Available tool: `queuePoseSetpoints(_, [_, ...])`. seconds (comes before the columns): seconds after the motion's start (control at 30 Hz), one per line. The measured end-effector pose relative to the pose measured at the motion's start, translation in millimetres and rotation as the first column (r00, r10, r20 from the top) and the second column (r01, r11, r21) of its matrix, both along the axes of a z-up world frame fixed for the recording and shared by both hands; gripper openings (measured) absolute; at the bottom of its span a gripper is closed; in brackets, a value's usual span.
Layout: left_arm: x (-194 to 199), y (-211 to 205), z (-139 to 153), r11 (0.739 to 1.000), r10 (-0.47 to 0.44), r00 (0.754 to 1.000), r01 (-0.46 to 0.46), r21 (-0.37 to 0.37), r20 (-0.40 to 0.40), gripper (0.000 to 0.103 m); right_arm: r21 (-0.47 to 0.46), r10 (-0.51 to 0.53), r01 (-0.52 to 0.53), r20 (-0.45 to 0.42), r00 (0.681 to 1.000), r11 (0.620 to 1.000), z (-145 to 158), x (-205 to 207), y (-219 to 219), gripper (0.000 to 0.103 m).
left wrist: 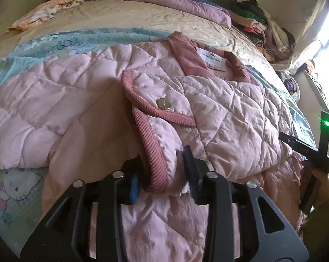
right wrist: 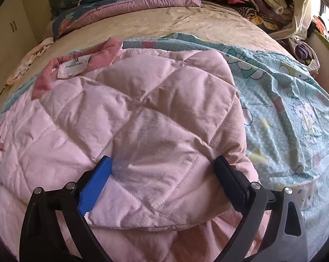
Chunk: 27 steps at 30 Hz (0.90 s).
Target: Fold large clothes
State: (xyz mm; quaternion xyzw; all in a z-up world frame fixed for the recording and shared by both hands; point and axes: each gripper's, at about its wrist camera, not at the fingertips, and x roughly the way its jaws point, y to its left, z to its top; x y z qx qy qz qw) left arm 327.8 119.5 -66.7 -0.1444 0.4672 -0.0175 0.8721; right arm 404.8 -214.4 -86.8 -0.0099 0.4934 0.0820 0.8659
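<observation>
Two grippers work on a pink puffy jacket [left wrist: 219, 113] lying flat on the bed [left wrist: 142, 21]. Left gripper [left wrist: 162, 181] pinches the sleeve's ribbed cuff [left wrist: 151, 159]. Right gripper [right wrist: 162, 181] is spread wide over a folded part.

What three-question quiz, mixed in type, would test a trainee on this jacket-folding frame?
1. True or false: the left gripper is shut on the corduroy-trimmed cuff of the pink quilted jacket.
2. Multiple choice: the right gripper is A) open over a folded quilted panel, B) shut on the collar, C) out of view.
3. Fill in: the metal snap button sits on a ____ trimmed in corduroy.

Key: 1 true; 2 A; 3 flap. The white label lies inside the collar, and the jacket lies on a cartoon-print sheet.
</observation>
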Motion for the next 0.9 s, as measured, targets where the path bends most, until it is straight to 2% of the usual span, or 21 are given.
queuePoseSetpoints(0.1, [-4, 3, 7, 1.000, 0.013, 1.000, -0.013, 0.004, 0.009, 0.054, 0.038, 0.001, -0.002, 0.019, 1.000, 0.999, 11, -8, -1, 0.095])
queuePoseSetpoints(0.17, [-8, 4, 13, 1.000, 0.019, 1.000, -0.019, 0.008, 0.017, 0.057, 0.064, -0.002, 0.001, 0.021, 1.000, 0.998, 18, -15, -2, 0.096])
queuePoseSetpoints(0.27, [-14, 8, 25, 0.999, 0.038, 0.999, -0.038, 0.006, 0.035, 0.069, 0.099, 0.001, -0.004, 0.030, 1.000, 0.995, 29, -25, -1, 0.097])
queuePoseSetpoints(0.4, [-25, 17, 41, 0.996, 0.076, 0.995, -0.078, 0.034, 0.060, 0.094, 0.110, 0.014, -0.021, 0.066, 0.998, 0.994, 47, -41, 5, 0.099])
queuePoseSetpoints(0.6, [-44, 31, 57, 0.987, 0.133, 0.987, -0.140, 0.078, 0.086, 0.094, 0.121, 0.058, -0.072, 0.117, 0.991, 0.990, 74, -60, 24, 0.099])
queuePoseSetpoints(0.9, [-71, 49, 63, 0.977, 0.187, 0.977, -0.195, 0.082, 0.100, 0.094, 0.118, 0.138, -0.161, 0.180, 0.974, 0.980, 107, -87, 69, 0.099])
